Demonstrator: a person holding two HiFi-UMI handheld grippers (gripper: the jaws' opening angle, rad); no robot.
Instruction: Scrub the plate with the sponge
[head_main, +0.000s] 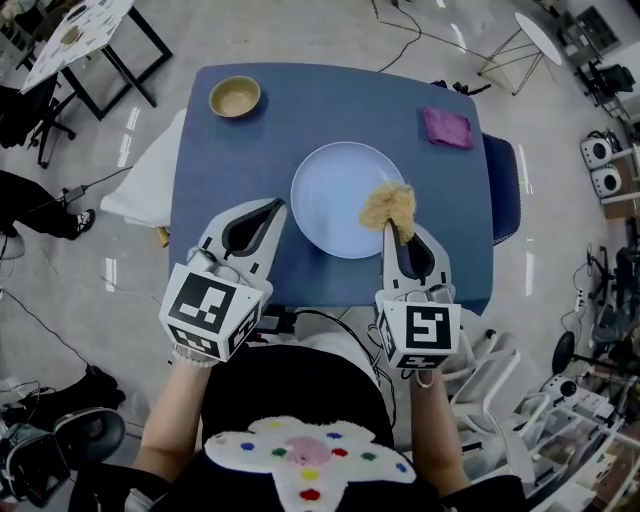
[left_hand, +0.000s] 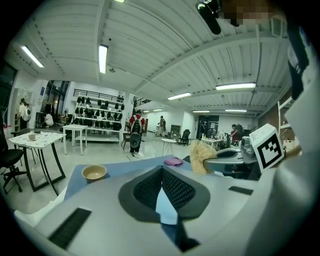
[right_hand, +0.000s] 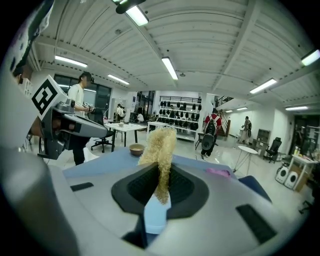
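A pale blue plate (head_main: 335, 190) lies in the middle of the dark blue table (head_main: 300, 100). My right gripper (head_main: 390, 228) is shut on a tan, shaggy sponge (head_main: 388, 205), which hangs over the plate's right rim. In the right gripper view the sponge (right_hand: 159, 145) stands upright between the jaws, with the plate showing below it. My left gripper (head_main: 277, 206) is shut, its tips at the plate's left rim. Whether it pinches the rim I cannot tell. In the left gripper view the jaws meet with a sliver of the plate (left_hand: 162, 205) showing below them. The sponge (left_hand: 201, 156) shows at the right.
A tan bowl (head_main: 235, 96) sits at the table's far left corner and a purple cloth (head_main: 447, 127) at the far right. A dark blue chair (head_main: 503, 185) stands by the right edge. A white object (head_main: 140, 185) sits by the left edge.
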